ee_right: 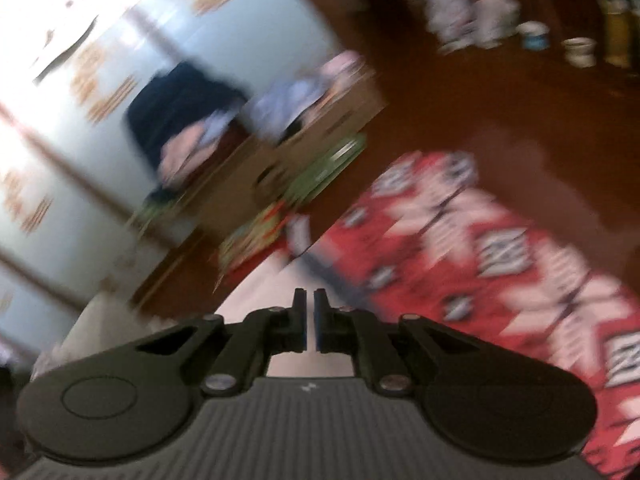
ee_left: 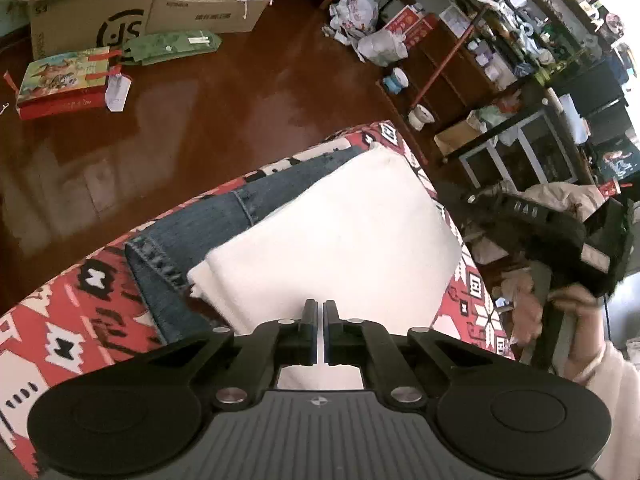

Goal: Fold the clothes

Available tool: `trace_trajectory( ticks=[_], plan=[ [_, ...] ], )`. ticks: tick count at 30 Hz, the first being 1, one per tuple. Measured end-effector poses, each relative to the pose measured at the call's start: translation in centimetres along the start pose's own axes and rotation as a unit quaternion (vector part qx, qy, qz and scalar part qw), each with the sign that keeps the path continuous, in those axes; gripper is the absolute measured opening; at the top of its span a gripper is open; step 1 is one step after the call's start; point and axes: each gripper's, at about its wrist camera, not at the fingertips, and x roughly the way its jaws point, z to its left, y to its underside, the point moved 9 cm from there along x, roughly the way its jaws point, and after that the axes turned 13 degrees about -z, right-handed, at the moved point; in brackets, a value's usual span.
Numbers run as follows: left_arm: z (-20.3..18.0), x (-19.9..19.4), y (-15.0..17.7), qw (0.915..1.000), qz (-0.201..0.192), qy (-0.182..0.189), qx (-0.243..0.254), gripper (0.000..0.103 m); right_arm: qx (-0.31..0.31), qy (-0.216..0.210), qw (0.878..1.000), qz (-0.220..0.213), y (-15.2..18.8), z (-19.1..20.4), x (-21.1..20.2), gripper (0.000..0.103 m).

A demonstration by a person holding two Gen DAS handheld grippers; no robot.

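Left wrist view — white garment (ee_left: pixel 340 236) lies folded atop jeans (ee_left: pixel 208 232) on the patterned cloth (ee_left: pixel 72 320); my left gripper (ee_left: pixel 323 312) and right gripper (ee_right: pixel 308 300) are clenched, empty — further folds need aligned edges.

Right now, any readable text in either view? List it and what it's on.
"SF", seen upside down: black round logo on the big cardboard box.
Smaller cardboard box: one printed line, too small to read.
Red packets on the shelf: print too small to read.
Picture book: no legible words.
Right wrist view: motion-blurred, nothing readable.
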Motion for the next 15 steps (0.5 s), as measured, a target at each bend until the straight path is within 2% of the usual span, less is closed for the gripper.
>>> trace_trajectory(
  ticks=[2,5,7,12,15],
  plan=[
    [-0.5,-0.3,0.0,0.9999,0.004,0.008,0.007,0.006,0.017,0.004,1.000,-0.015,-0.9,-0.8,-0.8,0.009],
    [-1.3,-0.7,-0.1,0.9996,0.010,0.019,0.018,0.006,0.012,-0.018,1.000,-0.007,0.4,1.1,-3.2,0.009],
    [-2.4,-0.5,0.3,0.9984,0.016,0.036,0.042,0.006,0.007,-0.042,0.999,0.019,2.4,2.8,-4.3,0.009],
    [-2.6,0.3,1.7,0.9950,0.042,0.044,0.079,0.006,-0.025,-0.093,0.991,0.095,8.3,6.8,-5.5,0.010],
    [-2.5,0.5,2.6,0.9925,0.058,0.048,0.097,0.006,-0.032,-0.085,0.992,0.089,8.8,6.3,-5.5,0.006]
  ],
)
